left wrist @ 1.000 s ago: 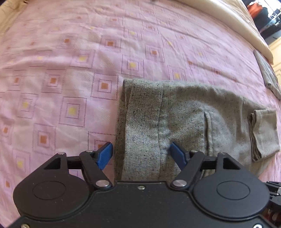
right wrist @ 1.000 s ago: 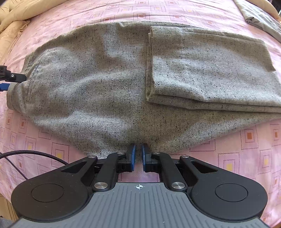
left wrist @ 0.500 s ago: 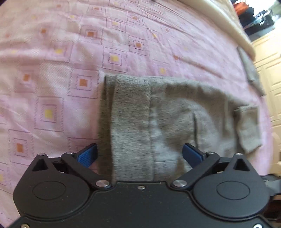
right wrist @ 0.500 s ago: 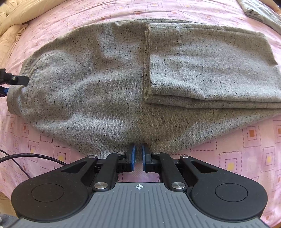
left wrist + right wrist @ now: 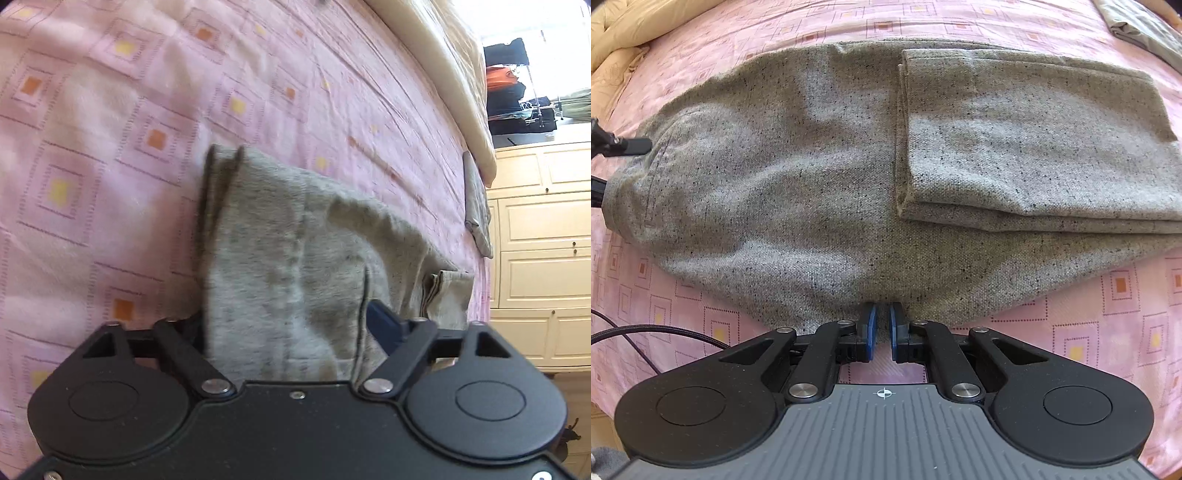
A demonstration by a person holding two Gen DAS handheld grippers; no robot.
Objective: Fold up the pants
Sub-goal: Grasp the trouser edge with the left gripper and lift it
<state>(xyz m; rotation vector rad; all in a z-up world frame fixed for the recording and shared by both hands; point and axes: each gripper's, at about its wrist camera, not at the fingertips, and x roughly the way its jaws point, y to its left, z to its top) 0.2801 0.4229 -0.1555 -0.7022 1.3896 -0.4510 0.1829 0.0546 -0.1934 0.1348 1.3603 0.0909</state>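
Observation:
Grey speckled pants (image 5: 798, 177) lie on the pink patterned bedspread (image 5: 1108, 302), with the legs folded back over the seat as a flat stack (image 5: 1034, 147). My right gripper (image 5: 881, 325) is shut with its blue pads at the near edge of the pants, by the crotch; I cannot tell if cloth is pinched. My left gripper (image 5: 288, 325) is wide open around the waistband end of the pants (image 5: 280, 258), with cloth between the fingers; its left finger is hidden under the cloth. The left gripper also shows in the right wrist view (image 5: 613, 147) at the waistband.
A second folded grey garment (image 5: 478, 214) lies at the far side of the bed, also in the right wrist view (image 5: 1137, 26). A cream duvet (image 5: 443, 66) lies along the bed's far edge. White cupboards (image 5: 543, 236) stand beyond. A black cable (image 5: 665, 332) trails at near left.
My left gripper has pushed forward over the waistband and tilted, so the cloth now lies between its open fingers. The right gripper has stayed shut in place.

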